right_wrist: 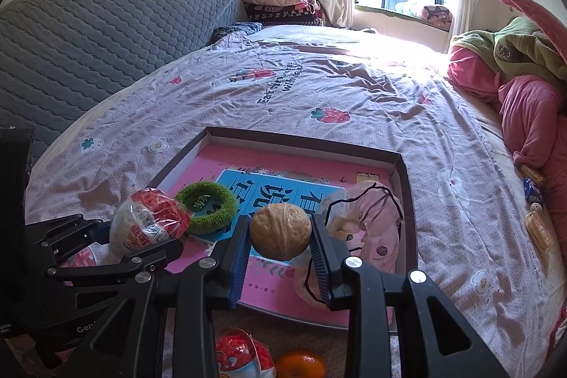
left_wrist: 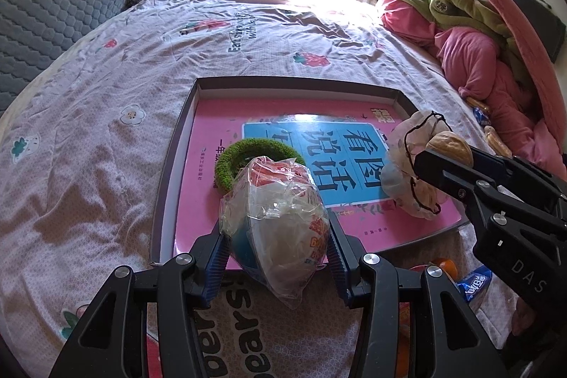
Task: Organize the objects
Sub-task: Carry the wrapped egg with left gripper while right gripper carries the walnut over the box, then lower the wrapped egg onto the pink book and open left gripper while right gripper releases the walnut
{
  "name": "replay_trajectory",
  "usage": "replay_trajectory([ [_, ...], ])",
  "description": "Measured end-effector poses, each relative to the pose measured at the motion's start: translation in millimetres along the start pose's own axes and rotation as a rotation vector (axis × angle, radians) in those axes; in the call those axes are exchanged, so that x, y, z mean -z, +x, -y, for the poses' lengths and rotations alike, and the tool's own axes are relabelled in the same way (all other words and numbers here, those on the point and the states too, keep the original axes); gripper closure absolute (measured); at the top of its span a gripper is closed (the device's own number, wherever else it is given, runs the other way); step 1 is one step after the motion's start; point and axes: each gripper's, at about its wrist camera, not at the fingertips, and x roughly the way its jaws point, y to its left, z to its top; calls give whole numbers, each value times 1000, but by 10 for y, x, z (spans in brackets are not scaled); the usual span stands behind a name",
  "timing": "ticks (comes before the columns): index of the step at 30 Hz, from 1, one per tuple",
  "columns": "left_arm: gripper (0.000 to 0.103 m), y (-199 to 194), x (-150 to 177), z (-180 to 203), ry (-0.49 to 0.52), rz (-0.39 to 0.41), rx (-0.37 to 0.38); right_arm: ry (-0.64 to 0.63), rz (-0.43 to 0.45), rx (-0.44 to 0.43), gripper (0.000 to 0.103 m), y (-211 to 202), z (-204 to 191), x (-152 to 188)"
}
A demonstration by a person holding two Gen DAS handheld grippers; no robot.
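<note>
My left gripper (left_wrist: 276, 236) is shut on a plastic-wrapped snack packet (left_wrist: 280, 218), held over the near edge of a shallow box tray (left_wrist: 170, 165) lined with a pink book. My right gripper (right_wrist: 280, 236) is shut on a walnut (right_wrist: 280, 231), held above the tray's near right part. In the tray lie a green fuzzy ring (left_wrist: 232, 162) and a pink drawstring pouch (left_wrist: 407, 179). The left wrist view also shows the right gripper (left_wrist: 443, 162) holding the walnut (left_wrist: 450, 146). The right wrist view shows the packet (right_wrist: 149, 222), ring (right_wrist: 207, 206) and pouch (right_wrist: 372, 218).
The tray (right_wrist: 409, 201) sits on a bed with a floral sheet (left_wrist: 88, 130). An orange (right_wrist: 301, 364), another snack packet (right_wrist: 241, 356) and a blue packet (left_wrist: 475, 282) lie near its front edge. Pink and green blankets (left_wrist: 471, 52) pile at the right; a grey headboard (right_wrist: 88, 41) stands left.
</note>
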Motion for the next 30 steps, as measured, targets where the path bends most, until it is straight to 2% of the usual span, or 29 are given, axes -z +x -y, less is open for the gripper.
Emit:
replay_trajectory([
  [30,51,263,-48,-70,-29,-28,6,-26,-75,-29,70,290,-67,78],
])
